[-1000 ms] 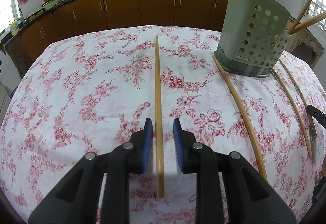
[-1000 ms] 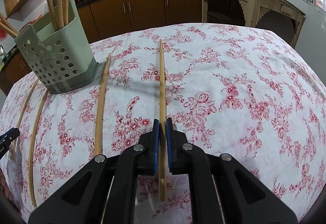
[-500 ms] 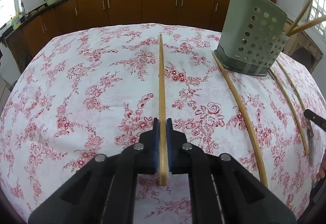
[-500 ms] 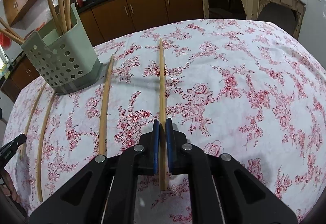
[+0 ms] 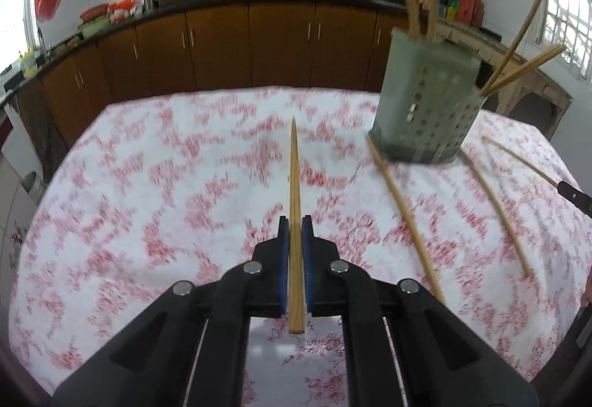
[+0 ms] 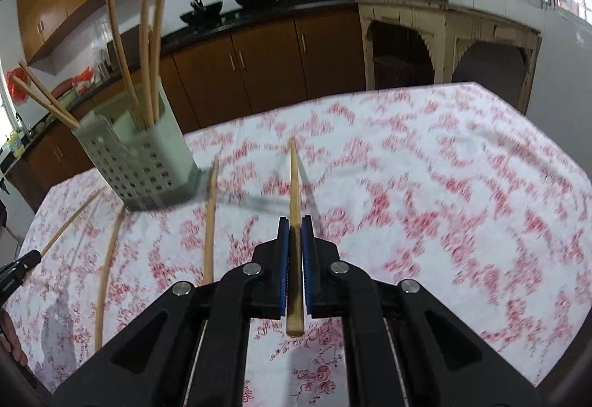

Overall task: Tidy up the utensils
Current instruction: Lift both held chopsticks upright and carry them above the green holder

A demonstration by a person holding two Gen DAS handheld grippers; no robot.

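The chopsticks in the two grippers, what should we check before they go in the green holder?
1. Left gripper shut on its chopstick: ok, the blue pads press on both sides.
2. Right gripper shut on its chopstick: ok, clamped the same way.
3. Both sticks off the flowered tablecloth: cannot tell from the blurred pictures.
4. Green holder upright: ok, it stands on the cloth.
5. Room in the holder: cannot tell; several chopsticks already stand in it, and the inside is hidden.
6. Loose chopsticks still lying beside the holder: not ok, three remain to collect.
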